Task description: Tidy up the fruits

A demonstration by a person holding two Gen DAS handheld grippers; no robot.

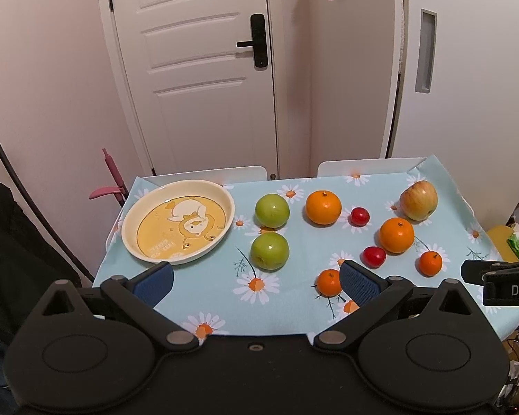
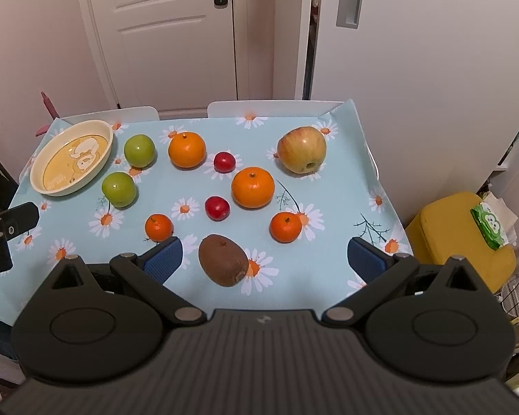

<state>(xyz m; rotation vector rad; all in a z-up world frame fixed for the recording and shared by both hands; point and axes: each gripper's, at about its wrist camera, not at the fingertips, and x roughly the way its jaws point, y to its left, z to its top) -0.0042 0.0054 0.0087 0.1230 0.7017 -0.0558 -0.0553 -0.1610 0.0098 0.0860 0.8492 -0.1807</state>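
Observation:
A cream plate [image 1: 131, 219] [image 2: 38, 169] with a yellow cartoon centre sits empty at the table's far left. Two green apples [image 1: 270, 250] [image 2: 118, 189] lie just right of it. Two big oranges [image 1: 396, 235] [image 2: 252, 186], two small oranges [image 2: 158, 227], two red plums [image 2: 217, 208], a red-yellow apple [image 1: 418, 200] [image 2: 301, 149] and a brown kiwi [image 2: 223, 260] are spread over the cloth. My left gripper [image 1: 257, 285] hovers open over the near edge, nothing in it. My right gripper [image 2: 264, 259] is open with the kiwi lying between its fingers, untouched.
The table wears a light-blue daisy cloth [image 2: 332, 276]. Two white chair backs [image 2: 270, 107] stand at the far edge before a white door [image 1: 197, 69]. A yellow stool [image 2: 463, 242] with a green packet is at the right. A pink handle [image 1: 112, 180] leans far left.

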